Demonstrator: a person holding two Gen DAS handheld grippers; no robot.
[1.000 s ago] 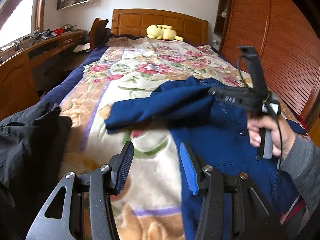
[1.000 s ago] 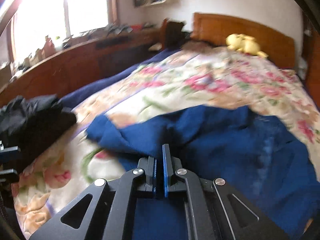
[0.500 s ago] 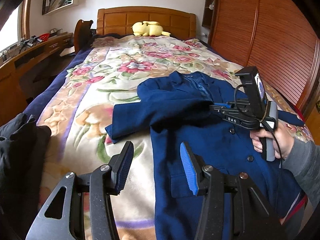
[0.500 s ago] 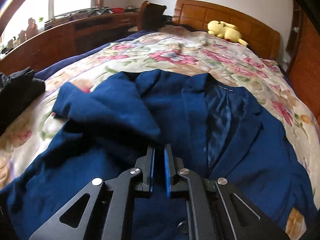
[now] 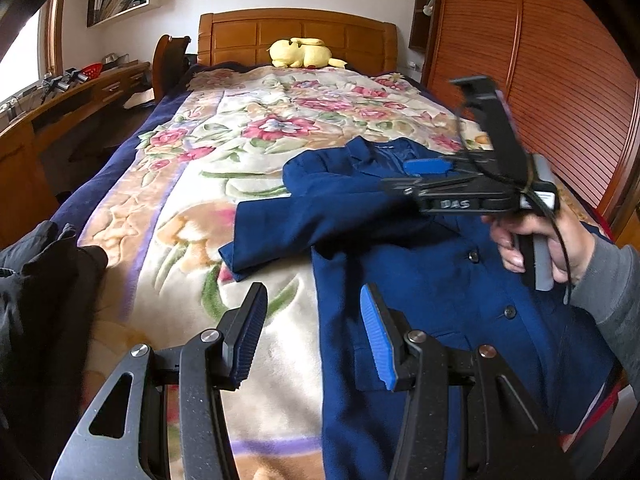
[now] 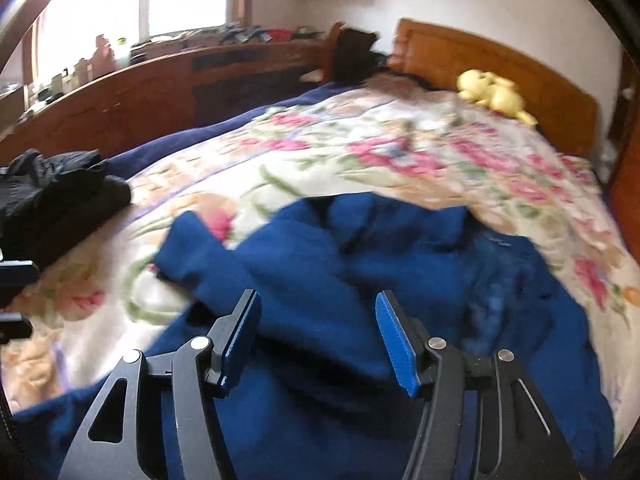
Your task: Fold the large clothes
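A navy blue jacket (image 5: 420,264) lies flat on the floral bedspread (image 5: 248,148), front up, with its left sleeve (image 5: 304,220) folded across towards the bed's middle. It also shows in the right wrist view (image 6: 360,280), blurred. My left gripper (image 5: 314,336) is open and empty, above the jacket's lower left edge. My right gripper (image 6: 318,340) is open and empty, hovering over the jacket's middle; in the left wrist view the right gripper (image 5: 424,178) is held in a hand above the jacket's chest.
A heap of black clothes (image 5: 36,280) lies at the bed's left near corner, also in the right wrist view (image 6: 52,200). A yellow plush toy (image 5: 300,53) sits by the wooden headboard (image 5: 296,32). A wooden desk (image 5: 52,120) runs along the left, a slatted wardrobe (image 5: 560,60) on the right.
My right gripper has opened, after being shut in the earlier frames, and has swung its view to the left. The left gripper stays open and has barely moved.
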